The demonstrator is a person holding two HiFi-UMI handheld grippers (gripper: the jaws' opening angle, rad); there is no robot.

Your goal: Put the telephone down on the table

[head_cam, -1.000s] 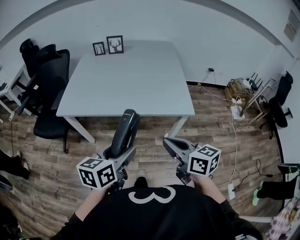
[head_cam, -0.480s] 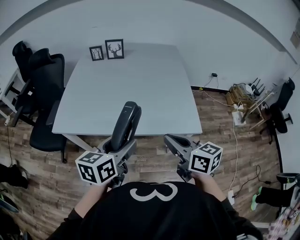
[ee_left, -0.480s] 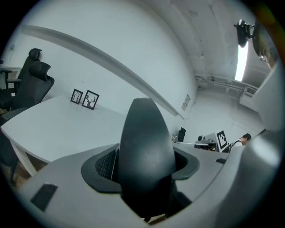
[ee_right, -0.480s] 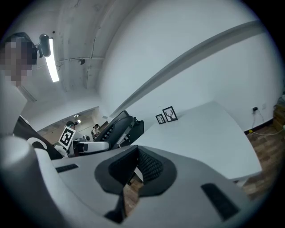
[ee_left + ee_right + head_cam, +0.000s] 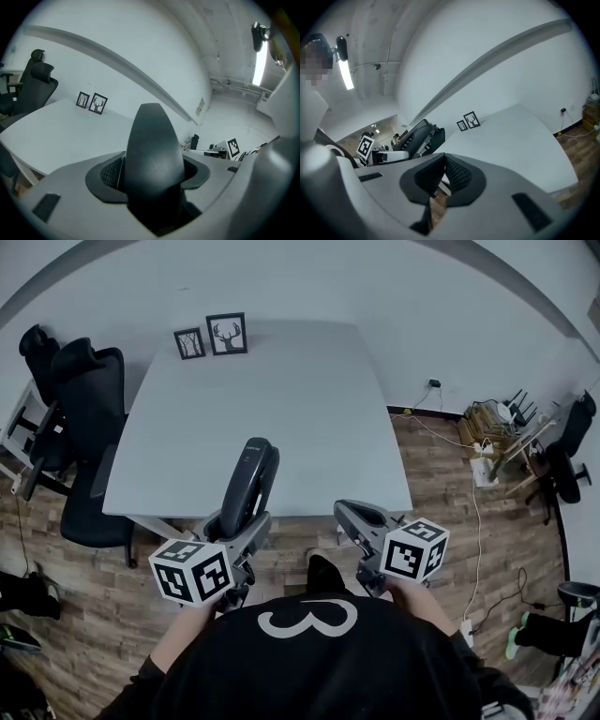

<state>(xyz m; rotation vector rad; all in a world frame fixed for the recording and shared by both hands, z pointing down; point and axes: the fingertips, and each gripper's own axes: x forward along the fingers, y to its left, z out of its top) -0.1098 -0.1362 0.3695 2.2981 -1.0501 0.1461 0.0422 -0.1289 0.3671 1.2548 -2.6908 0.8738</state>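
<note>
A black telephone handset (image 5: 248,486) stands tilted up and forward in my left gripper (image 5: 239,523), whose jaws are shut on its lower end. Its top reaches over the near edge of the grey table (image 5: 281,399). In the left gripper view the telephone (image 5: 152,154) fills the gap between the dark pads (image 5: 108,172) and hides much of the table (image 5: 56,136) behind. My right gripper (image 5: 356,517) is held beside it at the right, short of the table edge, shut and with nothing in it. The right gripper view shows the pads (image 5: 457,174) touching and the telephone (image 5: 419,133) off to the left.
Two small framed pictures (image 5: 211,336) stand at the table's far left corner. Black office chairs (image 5: 84,418) crowd the table's left side. Cables, a power strip (image 5: 487,470) and another chair (image 5: 562,460) sit on the wood floor at the right.
Both grippers and the head view have come forward towards the table. The telephone's top now reaches over the near edge. The left grip has not changed.
</note>
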